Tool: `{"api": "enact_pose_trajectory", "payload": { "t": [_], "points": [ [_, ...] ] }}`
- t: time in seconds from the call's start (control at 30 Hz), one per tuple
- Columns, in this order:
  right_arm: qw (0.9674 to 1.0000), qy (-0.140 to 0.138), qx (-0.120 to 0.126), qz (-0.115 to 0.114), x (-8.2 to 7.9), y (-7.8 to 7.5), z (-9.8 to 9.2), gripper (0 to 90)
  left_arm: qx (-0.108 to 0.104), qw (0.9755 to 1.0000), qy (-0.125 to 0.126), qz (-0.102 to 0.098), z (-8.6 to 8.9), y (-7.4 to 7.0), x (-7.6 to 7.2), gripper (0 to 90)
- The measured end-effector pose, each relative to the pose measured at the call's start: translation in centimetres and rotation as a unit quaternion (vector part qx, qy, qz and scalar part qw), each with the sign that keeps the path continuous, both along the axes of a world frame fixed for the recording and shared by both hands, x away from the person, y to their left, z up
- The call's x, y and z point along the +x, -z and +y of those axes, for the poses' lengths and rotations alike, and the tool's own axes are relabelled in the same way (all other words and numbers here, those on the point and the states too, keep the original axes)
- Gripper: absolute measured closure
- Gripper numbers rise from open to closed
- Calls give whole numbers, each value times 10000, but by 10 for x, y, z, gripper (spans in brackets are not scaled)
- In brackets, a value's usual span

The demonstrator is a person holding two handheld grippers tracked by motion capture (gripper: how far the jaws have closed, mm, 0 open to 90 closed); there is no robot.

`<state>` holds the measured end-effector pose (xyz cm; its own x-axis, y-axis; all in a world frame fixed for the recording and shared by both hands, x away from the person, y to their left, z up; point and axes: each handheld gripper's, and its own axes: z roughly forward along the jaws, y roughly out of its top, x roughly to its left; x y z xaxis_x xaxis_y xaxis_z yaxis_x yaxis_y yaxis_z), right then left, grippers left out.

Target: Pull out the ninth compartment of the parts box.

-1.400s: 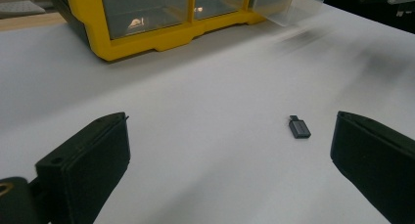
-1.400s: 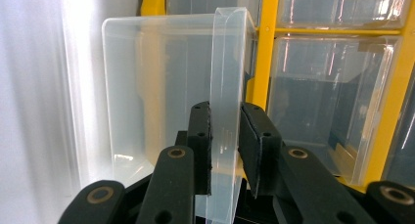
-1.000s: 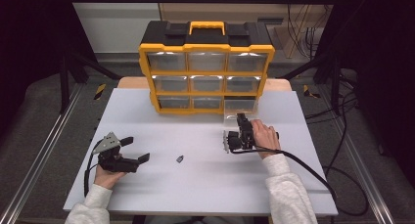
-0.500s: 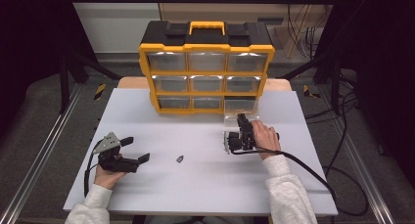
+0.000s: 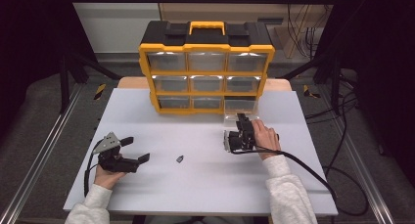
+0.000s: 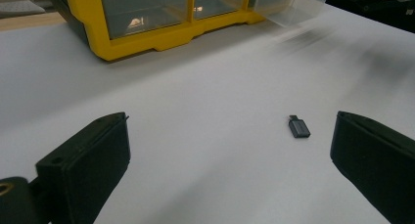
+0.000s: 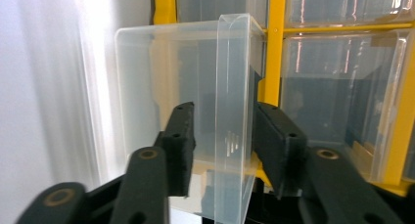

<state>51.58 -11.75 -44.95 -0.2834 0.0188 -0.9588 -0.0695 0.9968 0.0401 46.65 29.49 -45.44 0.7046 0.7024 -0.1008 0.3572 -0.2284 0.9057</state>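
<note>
A yellow and black organizer [image 5: 205, 67] with clear drawers stands at the back of the table. Its bottom right drawer [image 5: 240, 106] is pulled partly out. My right gripper [image 5: 242, 118] points at it, and its jaws have just been opening. In the right gripper view the drawer's clear front lip [image 7: 235, 111] stands between the jaws of this gripper [image 7: 222, 116], with a gap at the left pad. My left gripper [image 5: 136, 149] rests open on the table at the left. A small dark adapter [image 6: 299, 127] lies ahead of the left gripper [image 6: 232, 119], toward its right jaw.
The white table [image 5: 205, 194] has bare room in front and between the hands. The adapter [image 5: 180, 159] lies near the middle. A black cable [image 5: 313, 170] trails from the right gripper off the table's right side.
</note>
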Motion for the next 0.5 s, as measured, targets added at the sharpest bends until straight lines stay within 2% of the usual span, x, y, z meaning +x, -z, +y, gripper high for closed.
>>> {"api": "enact_pose_trajectory", "payload": {
  "t": [0.2,0.3,0.43,0.5],
  "points": [
    [9994,-44,329,122,-3,-4,1,428,1,10000,0,-5,0,0,0,6],
    [9981,-44,584,194,-4,-8,1,371,-4,10000,-1,-7,0,0,0,6],
    [9943,4,1016,320,-6,-14,1,300,-2,10000,-2,-9,0,0,0,6],
    [9914,-3,1249,383,-7,-17,1,263,-8,10000,-4,-7,0,0,0,6]
  ]
}}
